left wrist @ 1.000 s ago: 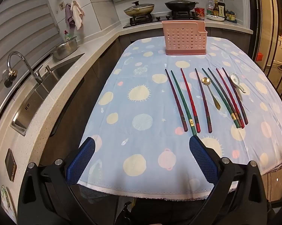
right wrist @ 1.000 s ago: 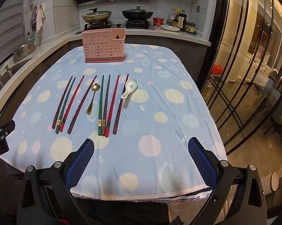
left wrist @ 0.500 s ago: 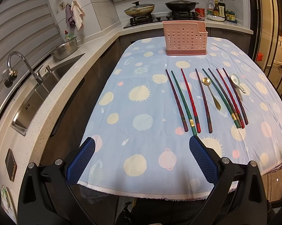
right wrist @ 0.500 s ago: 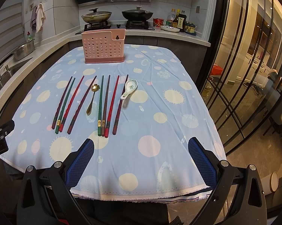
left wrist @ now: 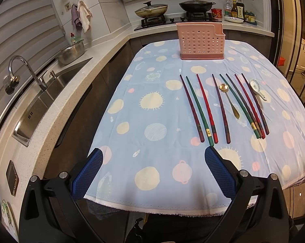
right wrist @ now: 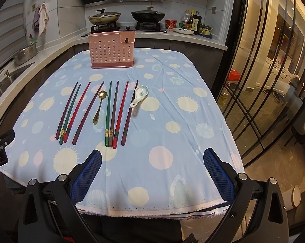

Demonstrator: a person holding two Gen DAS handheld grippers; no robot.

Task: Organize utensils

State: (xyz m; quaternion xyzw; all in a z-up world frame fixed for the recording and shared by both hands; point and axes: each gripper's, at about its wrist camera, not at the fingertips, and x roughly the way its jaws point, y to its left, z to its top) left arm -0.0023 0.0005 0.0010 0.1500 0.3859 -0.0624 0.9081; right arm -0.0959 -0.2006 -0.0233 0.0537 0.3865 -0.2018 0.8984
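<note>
Several red, green and dark chopsticks (left wrist: 205,109) (right wrist: 112,113) lie side by side on the blue spotted tablecloth (left wrist: 152,105) (right wrist: 172,109). A gold spoon (left wrist: 230,101) (right wrist: 99,106) lies among them. A white ceramic spoon (left wrist: 257,88) (right wrist: 139,96) lies at their right end. A pink perforated utensil holder (left wrist: 201,40) (right wrist: 112,49) stands upright at the far side. My left gripper (left wrist: 152,168) is open and empty above the near table edge. My right gripper (right wrist: 152,169) is open and empty too, near the front edge.
A counter with a sink (left wrist: 41,101) and tap runs along the left. A metal bowl (left wrist: 71,51) sits on it. A stove with two pans (left wrist: 195,6) and bottles (right wrist: 193,23) is behind the table. Glass doors (right wrist: 264,81) stand to the right.
Both views have crept slightly forward. Nothing on the table has moved and both grippers stay open.
</note>
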